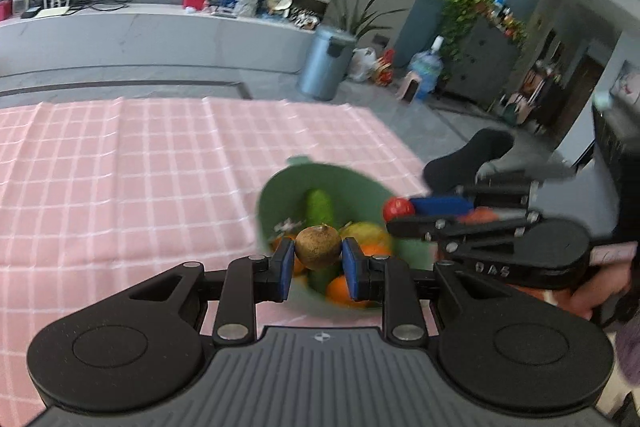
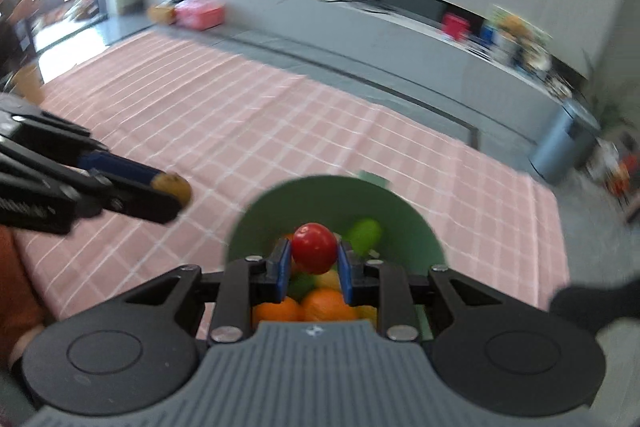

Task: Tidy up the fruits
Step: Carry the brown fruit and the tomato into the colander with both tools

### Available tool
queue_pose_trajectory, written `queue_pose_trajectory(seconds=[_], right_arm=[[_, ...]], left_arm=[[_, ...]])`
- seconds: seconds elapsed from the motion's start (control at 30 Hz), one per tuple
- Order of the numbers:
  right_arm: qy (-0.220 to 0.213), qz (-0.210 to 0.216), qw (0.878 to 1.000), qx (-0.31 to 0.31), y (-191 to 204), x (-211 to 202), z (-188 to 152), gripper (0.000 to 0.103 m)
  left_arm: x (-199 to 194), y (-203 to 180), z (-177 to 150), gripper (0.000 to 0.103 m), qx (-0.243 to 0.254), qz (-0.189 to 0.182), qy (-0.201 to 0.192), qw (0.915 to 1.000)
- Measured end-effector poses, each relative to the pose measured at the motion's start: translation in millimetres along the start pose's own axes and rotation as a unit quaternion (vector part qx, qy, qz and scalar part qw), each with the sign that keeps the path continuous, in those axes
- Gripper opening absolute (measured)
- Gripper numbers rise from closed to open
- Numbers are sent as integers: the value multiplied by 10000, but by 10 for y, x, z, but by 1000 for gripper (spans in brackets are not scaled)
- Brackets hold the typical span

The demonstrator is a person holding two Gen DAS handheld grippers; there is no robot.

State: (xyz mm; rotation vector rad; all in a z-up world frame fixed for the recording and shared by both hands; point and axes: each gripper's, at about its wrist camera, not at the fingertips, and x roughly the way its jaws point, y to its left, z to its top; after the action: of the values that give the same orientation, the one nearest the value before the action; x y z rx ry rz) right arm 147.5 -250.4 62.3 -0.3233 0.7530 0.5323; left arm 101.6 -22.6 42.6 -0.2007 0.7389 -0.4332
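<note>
A green bowl (image 1: 352,183) stands on the pink checked tablecloth (image 1: 120,167), holding oranges (image 1: 340,289), a green cucumber-like fruit (image 1: 319,207) and a yellow fruit (image 1: 366,229). My left gripper (image 1: 318,253) is shut on a brown round fruit (image 1: 318,247) above the bowl's near side. My right gripper (image 2: 313,251) is shut on a red fruit (image 2: 314,247) above the same bowl (image 2: 384,207), with oranges (image 2: 320,305) below it. In the left wrist view the right gripper (image 1: 400,215) enters from the right with the red fruit (image 1: 397,209). In the right wrist view the left gripper (image 2: 168,193) enters from the left with the brown fruit (image 2: 176,187).
The tablecloth (image 2: 240,131) spreads left and beyond the bowl. Behind the table are a grey floor, a metal bin (image 1: 326,63), a long white counter (image 1: 140,35) with boxes and toys, and plants (image 1: 464,11).
</note>
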Motion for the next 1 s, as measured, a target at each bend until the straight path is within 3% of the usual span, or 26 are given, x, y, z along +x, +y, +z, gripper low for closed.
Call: queue_pose_trajectory(seconds=[0.13, 0.3, 0.47, 0.7, 1.0], right_arm=[[8, -149, 9983, 562, -256, 65, -219, 21], [9, -75, 9971, 752, -339, 252, -357, 21], [30, -85, 9985, 531, -349, 479, -324, 21], [144, -194, 9997, 83, -383, 760, -210, 21], [300, -141, 9994, -58, -421, 960, -194, 21]], left_arm=[[267, -164, 79, 29, 204, 78, 142, 9997], [584, -213, 34, 29, 340, 384, 509, 9974], [808, -202, -52, 29, 542, 604, 796, 9935], [1007, -145, -8, 29, 563, 610, 951, 9920], [1183, -111, 36, 29, 646, 629, 1086, 9900]])
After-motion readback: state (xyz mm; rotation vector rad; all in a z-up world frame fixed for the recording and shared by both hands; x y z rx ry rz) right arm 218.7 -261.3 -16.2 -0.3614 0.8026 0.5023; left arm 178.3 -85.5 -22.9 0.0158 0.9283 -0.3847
